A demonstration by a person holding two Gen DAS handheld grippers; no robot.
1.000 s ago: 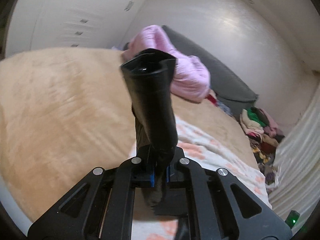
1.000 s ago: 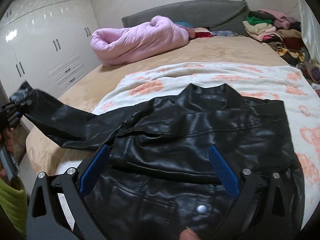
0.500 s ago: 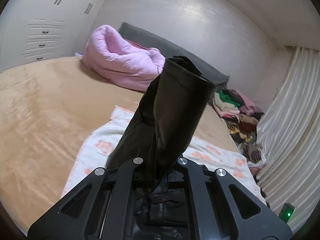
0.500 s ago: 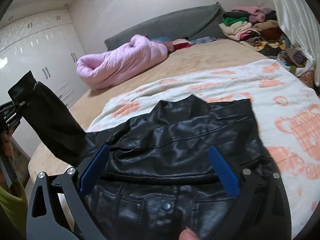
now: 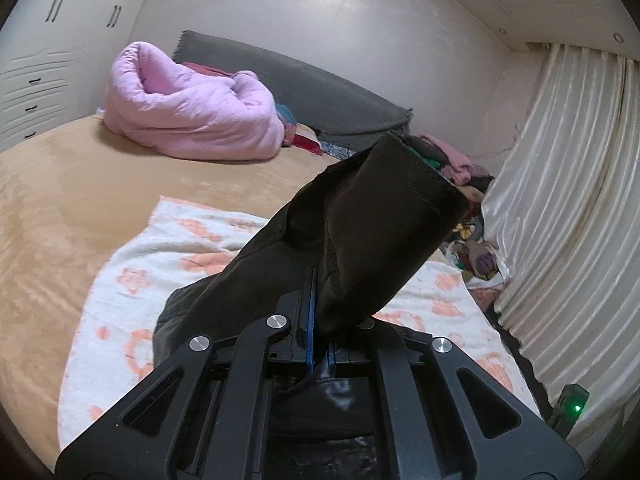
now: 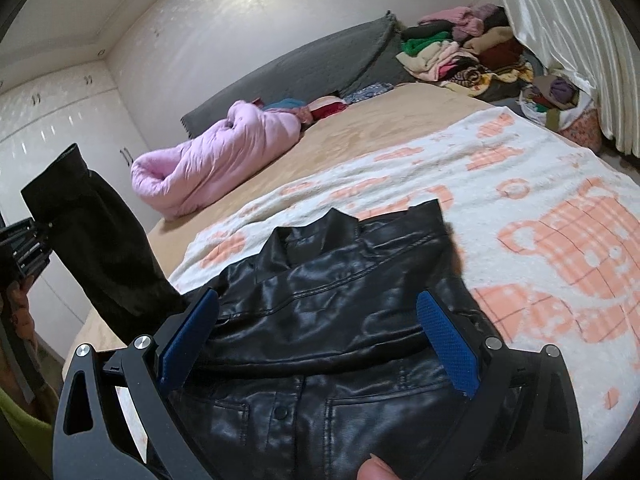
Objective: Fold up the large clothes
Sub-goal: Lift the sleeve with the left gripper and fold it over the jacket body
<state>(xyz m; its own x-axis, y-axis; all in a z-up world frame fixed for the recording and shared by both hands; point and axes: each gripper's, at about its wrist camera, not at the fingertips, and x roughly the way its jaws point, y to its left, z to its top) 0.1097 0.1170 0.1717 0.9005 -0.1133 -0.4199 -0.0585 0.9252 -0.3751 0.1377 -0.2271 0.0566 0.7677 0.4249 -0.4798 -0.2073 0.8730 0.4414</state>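
Observation:
A black leather jacket (image 6: 320, 320) lies front up on a white and orange blanket (image 6: 540, 200) on the bed. My left gripper (image 5: 318, 344) is shut on the jacket's left sleeve (image 5: 360, 248) near the cuff and holds it raised above the bed; the sleeve (image 6: 92, 240) and that gripper (image 6: 24, 244) also show at the left of the right wrist view. My right gripper (image 6: 320, 344) is open, its blue pads (image 6: 448, 344) spread over the jacket's chest, holding nothing.
A pink quilt (image 5: 188, 120) is bunched at the head of the tan bed (image 5: 60, 200) by a grey headboard (image 5: 312, 88). A pile of clothes (image 6: 460, 56) sits at the far corner by cream curtains (image 5: 560, 220). White wardrobes (image 5: 40, 60) stand at the left.
My left gripper has lifted the sleeve and swung it rightward over the jacket. My right gripper has stayed open and tilted over the jacket's chest.

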